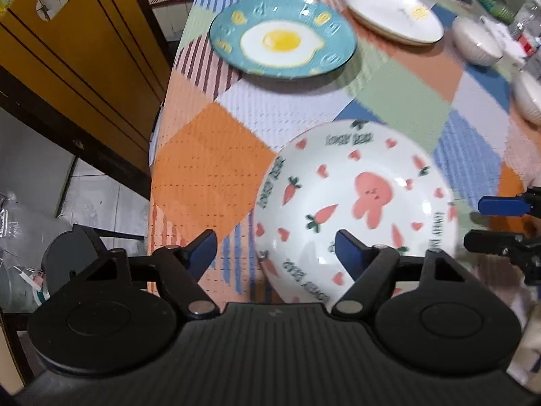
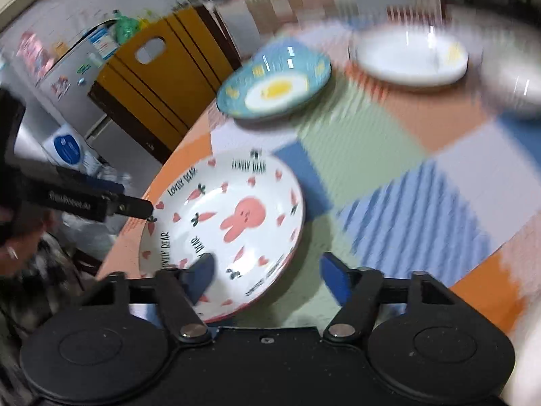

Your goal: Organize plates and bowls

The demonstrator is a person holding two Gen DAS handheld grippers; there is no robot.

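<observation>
A white plate with a pink rabbit and carrots (image 1: 358, 203) lies on the patchwork tablecloth near the front edge; it also shows in the right wrist view (image 2: 233, 223). My left gripper (image 1: 275, 252) is open, its near edge between the fingers, the right finger over the plate. My right gripper (image 2: 267, 277) is open, its left finger over the plate's near rim; it shows at the right edge of the left wrist view (image 1: 507, 223). A teal fried-egg plate (image 1: 282, 37) and a white plate (image 1: 392, 12) lie farther back.
Two white ribbed bowls (image 1: 476, 42) (image 1: 529, 96) stand at the right side of the table. A yellow and brown cabinet (image 1: 67, 50) stands left of the table. Plastic bags (image 1: 20, 237) lie on the floor at the left.
</observation>
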